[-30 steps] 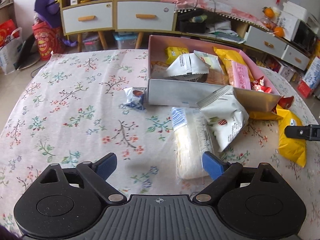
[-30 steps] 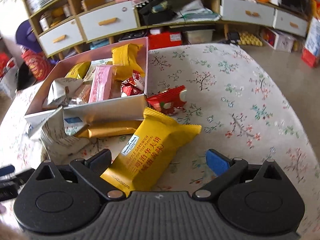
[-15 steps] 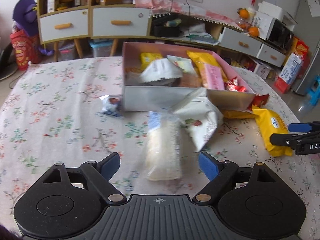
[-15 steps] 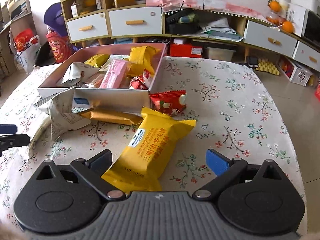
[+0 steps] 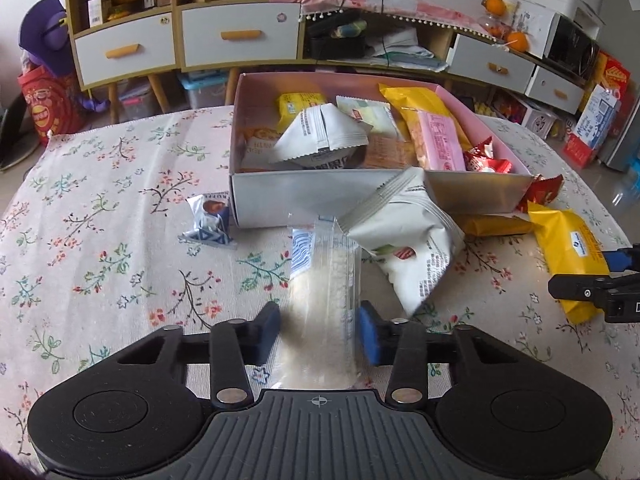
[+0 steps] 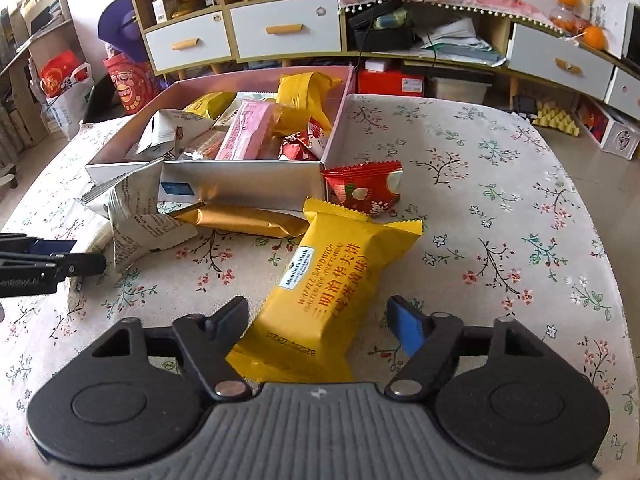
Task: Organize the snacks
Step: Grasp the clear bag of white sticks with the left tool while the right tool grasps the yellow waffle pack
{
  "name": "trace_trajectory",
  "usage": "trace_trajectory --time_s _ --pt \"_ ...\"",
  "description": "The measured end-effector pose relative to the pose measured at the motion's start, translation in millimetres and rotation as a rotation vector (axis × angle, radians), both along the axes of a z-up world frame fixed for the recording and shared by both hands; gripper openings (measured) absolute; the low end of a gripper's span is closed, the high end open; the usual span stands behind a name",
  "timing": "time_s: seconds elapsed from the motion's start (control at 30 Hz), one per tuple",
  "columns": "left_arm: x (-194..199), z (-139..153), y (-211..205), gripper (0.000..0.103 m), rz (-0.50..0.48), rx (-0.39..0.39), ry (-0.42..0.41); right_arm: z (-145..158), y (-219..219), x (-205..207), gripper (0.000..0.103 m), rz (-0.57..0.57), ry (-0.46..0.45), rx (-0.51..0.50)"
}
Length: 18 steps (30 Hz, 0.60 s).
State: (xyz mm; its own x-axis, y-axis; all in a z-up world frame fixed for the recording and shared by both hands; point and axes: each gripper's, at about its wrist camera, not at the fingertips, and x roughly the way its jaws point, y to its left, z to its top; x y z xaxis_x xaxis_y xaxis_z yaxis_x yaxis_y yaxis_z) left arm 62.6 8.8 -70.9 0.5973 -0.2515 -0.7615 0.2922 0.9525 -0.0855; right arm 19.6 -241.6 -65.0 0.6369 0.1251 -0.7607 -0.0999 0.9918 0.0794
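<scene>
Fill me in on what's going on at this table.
A person with a gripper in each hand is sorting snacks into the pink box. The left gripper has just been closing around a clear-wrapped pale snack pack. The right gripper has been closing too, straddling a yellow waffle sandwich pack, with a gap still on one side. Several packets still lie on the floral tablecloth.
</scene>
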Motion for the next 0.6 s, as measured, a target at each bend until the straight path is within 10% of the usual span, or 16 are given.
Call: trace_trajectory --time_s 0.23,0.6 --pt "5.0 4.9 -3.3 0.019 0.033 0.018 0.016 3.1 -1.5 3.7 0.040 -0.022 0.005 -0.008" --pt "-4.6 19.4 10.1 0.016 0.063 -0.006 0.093 18.7 -13.8 -0.5 0.036 -0.060 0.032 0.040"
